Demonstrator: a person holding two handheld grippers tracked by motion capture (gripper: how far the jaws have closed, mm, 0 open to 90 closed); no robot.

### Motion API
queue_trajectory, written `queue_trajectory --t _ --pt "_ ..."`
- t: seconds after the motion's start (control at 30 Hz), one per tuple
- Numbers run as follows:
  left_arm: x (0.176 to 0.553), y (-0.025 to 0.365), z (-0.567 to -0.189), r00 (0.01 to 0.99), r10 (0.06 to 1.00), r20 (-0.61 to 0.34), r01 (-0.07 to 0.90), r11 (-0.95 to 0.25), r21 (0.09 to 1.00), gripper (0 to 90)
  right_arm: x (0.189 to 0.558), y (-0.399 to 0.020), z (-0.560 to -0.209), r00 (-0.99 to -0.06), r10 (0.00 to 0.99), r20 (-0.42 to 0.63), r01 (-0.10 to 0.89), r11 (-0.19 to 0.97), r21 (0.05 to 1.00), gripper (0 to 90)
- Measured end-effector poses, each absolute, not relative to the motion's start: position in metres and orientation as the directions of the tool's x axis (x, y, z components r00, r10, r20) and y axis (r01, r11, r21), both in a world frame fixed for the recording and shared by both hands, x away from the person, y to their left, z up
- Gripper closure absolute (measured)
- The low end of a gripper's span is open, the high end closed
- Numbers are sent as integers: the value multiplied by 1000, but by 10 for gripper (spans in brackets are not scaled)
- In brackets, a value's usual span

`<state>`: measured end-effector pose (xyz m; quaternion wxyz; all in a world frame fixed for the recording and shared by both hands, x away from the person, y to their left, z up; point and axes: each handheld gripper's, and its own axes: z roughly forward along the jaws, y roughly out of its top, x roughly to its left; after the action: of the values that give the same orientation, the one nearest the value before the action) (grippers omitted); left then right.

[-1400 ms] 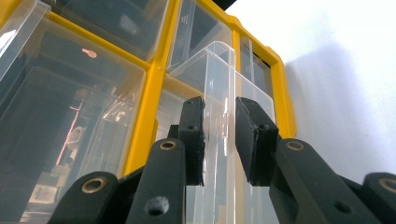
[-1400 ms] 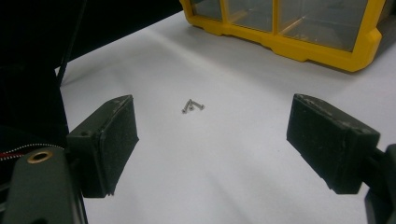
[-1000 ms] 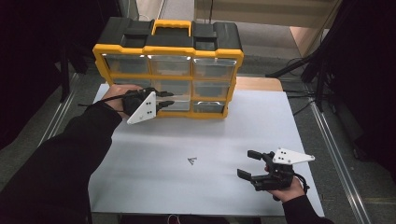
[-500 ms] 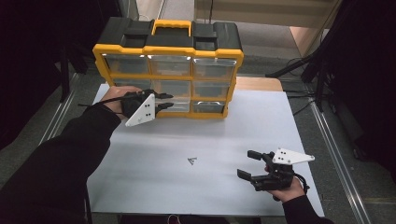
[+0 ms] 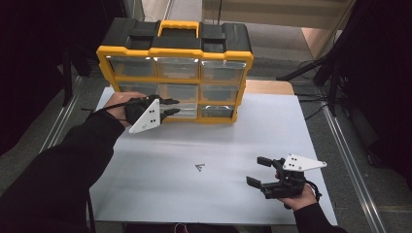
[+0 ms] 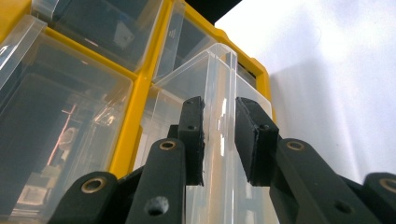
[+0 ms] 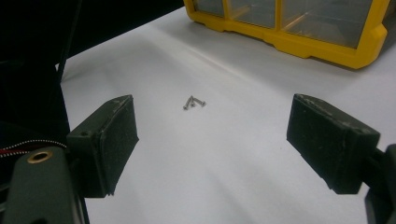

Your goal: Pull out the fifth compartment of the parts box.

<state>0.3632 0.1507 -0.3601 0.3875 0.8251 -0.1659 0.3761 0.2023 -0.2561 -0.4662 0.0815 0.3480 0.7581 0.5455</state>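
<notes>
A yellow and black drawer organizer (image 5: 175, 53) stands at the back of the white table. My left gripper (image 5: 174, 107) is at its bottom row, shut on the front ridge of a clear drawer (image 6: 219, 79) that sticks out from the yellow frame. In the left gripper view both pads (image 6: 194, 140) press against that clear ridge. A few small screws (image 5: 199, 167) lie together mid-table, seen also as screws (image 7: 193, 102) in the right gripper view. My right gripper (image 5: 260, 174) rests open near the front right, with the screws ahead of its wide-apart jaws.
The white table top (image 5: 272, 126) stretches between the organizer and the front edge. Other clear drawers (image 5: 177, 68) hold small parts. Metal rails (image 5: 350, 165) run along both table sides, with dark floor and cables beyond.
My left gripper has stayed at the bottom drawer with only a slight shift. The right gripper has not moved.
</notes>
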Motion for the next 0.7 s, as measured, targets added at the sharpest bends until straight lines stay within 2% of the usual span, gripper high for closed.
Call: queue_trajectory --t 0.7 --pt "362 151 -360 676 14 736 -563 -635 529 724 202 -256 -466 -742 619 255 441 164 882 175"
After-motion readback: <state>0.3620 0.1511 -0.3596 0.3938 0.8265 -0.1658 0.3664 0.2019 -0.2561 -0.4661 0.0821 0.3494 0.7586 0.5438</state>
